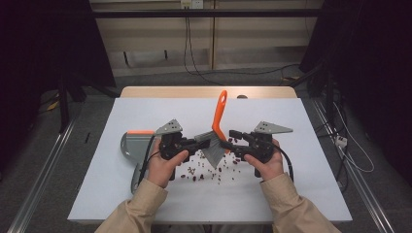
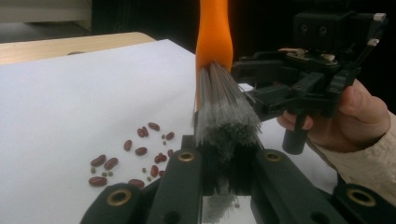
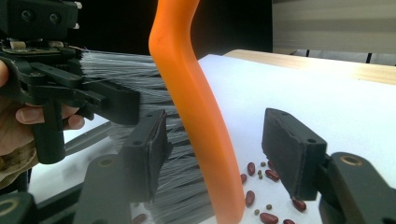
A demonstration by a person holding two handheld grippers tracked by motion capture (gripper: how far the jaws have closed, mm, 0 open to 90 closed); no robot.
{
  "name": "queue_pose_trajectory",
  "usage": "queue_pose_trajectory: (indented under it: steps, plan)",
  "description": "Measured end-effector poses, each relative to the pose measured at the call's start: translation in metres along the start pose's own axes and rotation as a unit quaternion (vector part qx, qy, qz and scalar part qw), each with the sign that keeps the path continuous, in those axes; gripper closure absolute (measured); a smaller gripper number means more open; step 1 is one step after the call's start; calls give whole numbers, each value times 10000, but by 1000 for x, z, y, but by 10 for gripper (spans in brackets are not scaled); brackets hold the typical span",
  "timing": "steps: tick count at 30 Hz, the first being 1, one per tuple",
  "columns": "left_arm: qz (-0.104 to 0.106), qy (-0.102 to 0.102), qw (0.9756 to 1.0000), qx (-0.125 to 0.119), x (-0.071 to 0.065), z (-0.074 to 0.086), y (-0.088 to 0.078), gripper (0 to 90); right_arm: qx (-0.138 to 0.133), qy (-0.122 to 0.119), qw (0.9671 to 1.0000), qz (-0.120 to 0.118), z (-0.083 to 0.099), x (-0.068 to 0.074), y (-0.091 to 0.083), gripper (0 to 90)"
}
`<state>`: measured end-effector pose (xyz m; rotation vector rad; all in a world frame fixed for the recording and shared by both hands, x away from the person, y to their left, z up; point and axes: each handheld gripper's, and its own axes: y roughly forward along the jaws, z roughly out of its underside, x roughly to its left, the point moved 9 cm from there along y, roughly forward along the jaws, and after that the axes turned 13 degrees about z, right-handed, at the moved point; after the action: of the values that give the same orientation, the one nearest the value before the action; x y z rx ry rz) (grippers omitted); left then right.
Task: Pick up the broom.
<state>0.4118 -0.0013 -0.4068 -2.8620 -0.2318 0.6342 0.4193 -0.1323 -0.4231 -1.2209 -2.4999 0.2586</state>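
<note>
A hand brush with a curved orange handle [image 1: 219, 114] and grey bristles [image 1: 212, 149] stands tilted at the middle of the white sheet. My left gripper [image 1: 204, 141] is shut on the bristles [image 2: 224, 102], one jaw pressing on each side. My right gripper [image 1: 231, 138] comes in from the right. Its pads stand apart on either side of the lower handle [image 3: 187, 79], with a gap to the handle, so it is open. Red beans and small green ones [image 1: 199, 172] lie scattered on the sheet below the brush [image 2: 135, 149] [image 3: 266, 172].
A grey dustpan [image 1: 132, 143] with an orange edge lies at the left behind my left hand. The white sheet [image 1: 291, 194] covers most of the wooden table [image 1: 209, 91]. Cables run over the floor behind and to the right.
</note>
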Motion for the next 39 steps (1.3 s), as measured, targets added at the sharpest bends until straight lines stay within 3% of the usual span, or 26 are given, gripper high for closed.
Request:
queue_pose_trajectory:
  steps: [8,15,17,20,23,24,28,29,31,34,39]
  plan:
    - [191,102,9997,103,-6,0,5,847,-14,-11,9999,-166,0,4,1,407]
    - [505,371,9980,113,-14,-2,8,847,-55,-173,9983,-561,1,11,0,380]
    - [576,359,9976,110,-16,-2,10,847,-41,-251,9974,-672,2,15,0,372]
    - [538,431,9976,114,-15,-3,9,848,-51,-352,9961,-803,2,18,-2,452]
    - [309,418,9986,-46,-8,-6,5,829,52,-613,9955,-724,4,17,-5,651]
    - [247,389,9989,-47,-6,-7,4,805,125,-592,9950,-794,5,18,-7,684]
    - [-315,386,9988,18,5,-7,-1,590,281,-716,9954,-577,2,18,-10,695]
    - [-373,394,9985,44,7,-7,-3,508,293,-710,9960,-451,0,13,-11,696]
    - [-422,455,9981,50,9,-8,-7,507,410,-622,9969,-252,-1,2,-15,696]
    - [-531,520,9971,142,12,-7,-11,430,486,-444,9978,36,-2,-14,-22,696]
    - [-790,556,9949,284,20,-5,-17,259,615,-428,9958,529,-5,-33,-30,697]
